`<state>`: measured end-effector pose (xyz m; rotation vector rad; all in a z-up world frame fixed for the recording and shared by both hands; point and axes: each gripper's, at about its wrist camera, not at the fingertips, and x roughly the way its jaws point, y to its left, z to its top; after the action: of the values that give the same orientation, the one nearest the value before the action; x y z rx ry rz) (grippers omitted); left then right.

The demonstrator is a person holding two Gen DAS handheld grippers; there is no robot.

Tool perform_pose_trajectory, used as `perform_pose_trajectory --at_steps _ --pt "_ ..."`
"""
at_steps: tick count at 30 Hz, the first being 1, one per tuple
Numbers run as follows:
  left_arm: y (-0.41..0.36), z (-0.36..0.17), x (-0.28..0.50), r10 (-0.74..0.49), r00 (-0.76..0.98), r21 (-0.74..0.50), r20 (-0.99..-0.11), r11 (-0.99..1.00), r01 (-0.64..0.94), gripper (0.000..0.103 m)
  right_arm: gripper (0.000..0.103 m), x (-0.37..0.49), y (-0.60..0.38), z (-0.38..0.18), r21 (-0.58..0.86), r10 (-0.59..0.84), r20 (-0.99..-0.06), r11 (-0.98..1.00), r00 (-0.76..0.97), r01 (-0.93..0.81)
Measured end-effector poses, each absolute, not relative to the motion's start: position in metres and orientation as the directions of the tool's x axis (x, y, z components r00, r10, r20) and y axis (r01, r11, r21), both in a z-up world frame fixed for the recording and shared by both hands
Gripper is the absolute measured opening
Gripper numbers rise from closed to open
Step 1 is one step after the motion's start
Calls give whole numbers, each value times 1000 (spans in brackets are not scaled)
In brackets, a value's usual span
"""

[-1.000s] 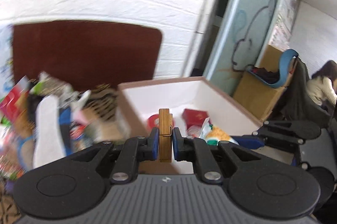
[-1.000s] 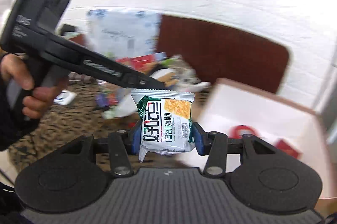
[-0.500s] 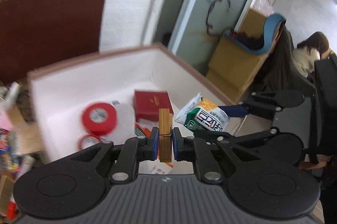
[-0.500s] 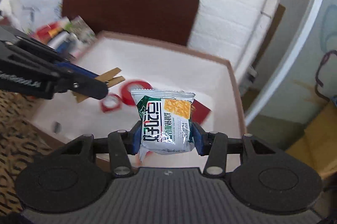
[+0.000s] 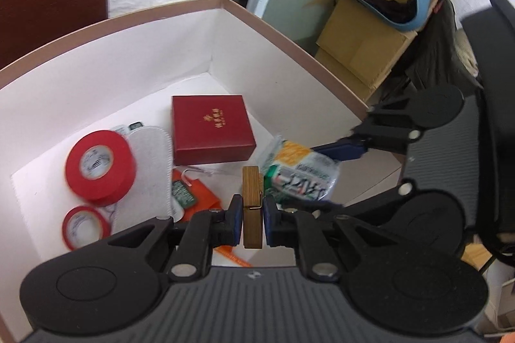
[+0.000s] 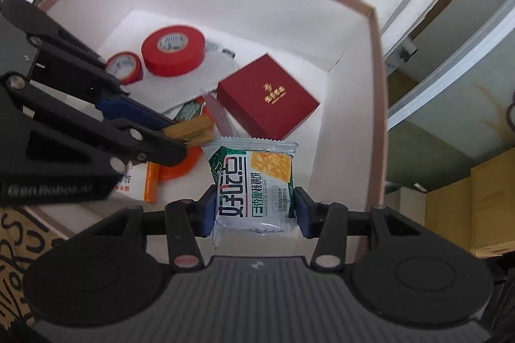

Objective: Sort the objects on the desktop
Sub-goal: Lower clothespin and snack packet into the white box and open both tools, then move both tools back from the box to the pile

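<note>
While red tape rolls and a red case lie in the white box beyond the fingers, left gripper tilted down pinching a wooden clothespin, right gripper clamping a cracker packet.

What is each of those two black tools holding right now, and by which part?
The left tool pinches a wooden clothespin by its flat sides near the spring. The right tool squeezes a cracker packet by its two side edges, low down.

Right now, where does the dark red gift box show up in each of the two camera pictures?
Left wrist: red gift box lies centre, on the box floor, right of the big red tape roll.
Right wrist: centre right, right of that roll.
Shared landmark: the tape roll.
</note>
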<state>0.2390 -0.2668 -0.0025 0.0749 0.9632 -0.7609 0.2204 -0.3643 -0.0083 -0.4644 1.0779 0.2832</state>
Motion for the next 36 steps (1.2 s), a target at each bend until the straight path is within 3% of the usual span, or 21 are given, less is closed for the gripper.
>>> perform_pose_trajectory --at_steps 7,10,12,15,17,21,36 --pt "-272 -9 245 -556 317 -275 -768 734 621 14 49 233 -358 -25 -240 -35 -910 856 413 -457" --pt "-266 -3 244 -550 360 -253 -754 749 613 43 55 230 -357 -22 -261 -36 -898 845 438 -466" --pt "-258 1 243 -539 400 -241 -741 771 590 68 56 227 -357 -18 -266 -32 -890 846 454 -462" --pt "-245 6 241 -584 409 -295 -701 759 580 81 73 219 -356 -6 -273 -13 -866 849 500 -452" --pt "-239 11 238 -605 405 -318 -685 749 581 83 82 212 -356 2 -278 1 -846 852 532 -444" --pt "-231 21 225 -610 434 -314 -663 753 579 89 87 199 -357 16 -250 26 -820 882 571 -400" --pt "-195 49 166 -580 584 -246 -568 797 552 89 88 139 -342 52 -184 50 -712 949 700 -255"
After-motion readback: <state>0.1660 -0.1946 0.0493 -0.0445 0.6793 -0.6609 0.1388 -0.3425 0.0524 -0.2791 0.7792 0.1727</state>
